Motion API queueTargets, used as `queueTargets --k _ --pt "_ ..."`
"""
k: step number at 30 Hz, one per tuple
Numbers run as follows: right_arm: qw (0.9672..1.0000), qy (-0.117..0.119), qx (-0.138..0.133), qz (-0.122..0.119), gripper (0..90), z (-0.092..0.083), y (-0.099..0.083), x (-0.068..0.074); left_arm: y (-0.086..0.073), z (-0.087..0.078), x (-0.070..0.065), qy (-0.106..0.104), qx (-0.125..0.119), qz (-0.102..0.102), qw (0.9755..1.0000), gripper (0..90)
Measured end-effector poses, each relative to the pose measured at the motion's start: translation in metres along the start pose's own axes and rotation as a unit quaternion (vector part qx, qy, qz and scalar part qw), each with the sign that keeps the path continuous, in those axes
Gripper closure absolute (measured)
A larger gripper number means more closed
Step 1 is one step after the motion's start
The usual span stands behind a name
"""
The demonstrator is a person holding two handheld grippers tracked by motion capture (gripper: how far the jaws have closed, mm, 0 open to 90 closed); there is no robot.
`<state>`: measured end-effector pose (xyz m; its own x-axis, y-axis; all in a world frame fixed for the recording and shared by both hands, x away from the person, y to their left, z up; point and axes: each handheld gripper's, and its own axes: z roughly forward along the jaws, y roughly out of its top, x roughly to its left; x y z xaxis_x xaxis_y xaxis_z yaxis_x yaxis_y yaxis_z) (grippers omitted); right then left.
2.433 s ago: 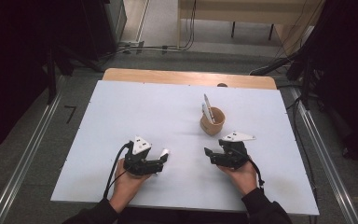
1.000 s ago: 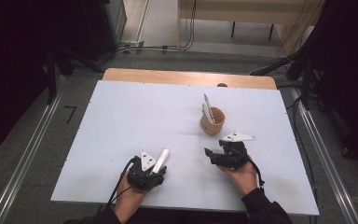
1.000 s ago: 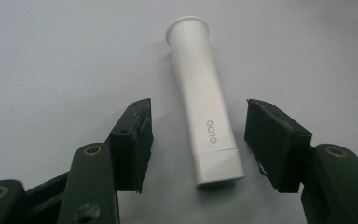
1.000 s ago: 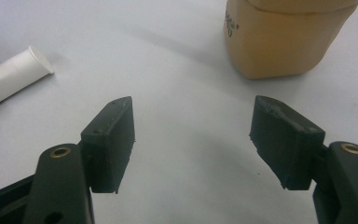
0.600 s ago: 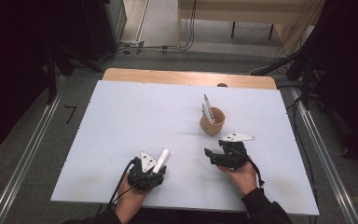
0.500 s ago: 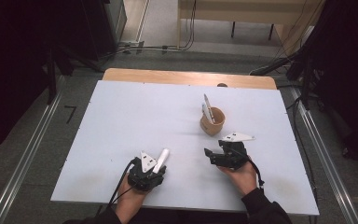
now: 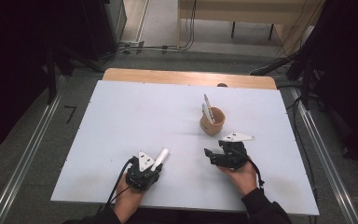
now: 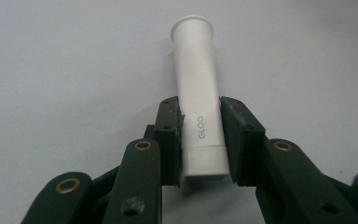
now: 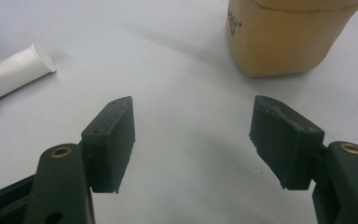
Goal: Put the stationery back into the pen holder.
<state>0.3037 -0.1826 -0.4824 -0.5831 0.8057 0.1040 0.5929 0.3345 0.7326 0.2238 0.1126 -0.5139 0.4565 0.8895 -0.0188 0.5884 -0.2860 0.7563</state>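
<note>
— Since the earlier frame, what moved?
— Only the left gripper (image 8: 200, 140): it drew back, clamped on the white tube (image 8: 198, 98), which pointed toward the cup (image 7: 212, 121).
— And the right gripper (image 9: 193, 144)?
— Open, empty.
— Risk?
— That smooth tube could've slipped; the grip was near one end.

Tan cup (image 9: 289, 37) was cut off by top edge of right gripper view; rim not seen, small print near its upper left too blurred to be read. White tube (image 9: 14, 72) was cut by left edge there, its gripped end out of frame. In high view, lower parts of white items (image 7: 207, 109) in cup were hidden by cup wall; kind could not be told. Tube's near end was partly covered by pads (image 8: 170, 135) in left gripper view.
</note>
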Motion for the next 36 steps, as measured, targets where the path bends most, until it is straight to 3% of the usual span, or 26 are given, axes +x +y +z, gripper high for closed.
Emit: queueTargets --k 11,24,36 --pt "1.0000 0.001 0.002 -0.001 29.7 0.0008 -0.0001 0.0004 0.0002 0.0001 0.0011 -0.004 0.001 0.018 0.9998 71.1" --pt "1.0000 0.002 0.000 0.001 29.7 0.0000 0.0001 -0.0003 0.0020 -0.0012 0.0088 -0.029 0.000 -0.008 0.9996 71.4" --pt "1.0000 0.005 0.000 0.002 29.7 -0.0004 -0.0001 0.0004 0.0046 -0.0036 0.0061 -0.041 -0.011 -0.007 0.9991 71.4"
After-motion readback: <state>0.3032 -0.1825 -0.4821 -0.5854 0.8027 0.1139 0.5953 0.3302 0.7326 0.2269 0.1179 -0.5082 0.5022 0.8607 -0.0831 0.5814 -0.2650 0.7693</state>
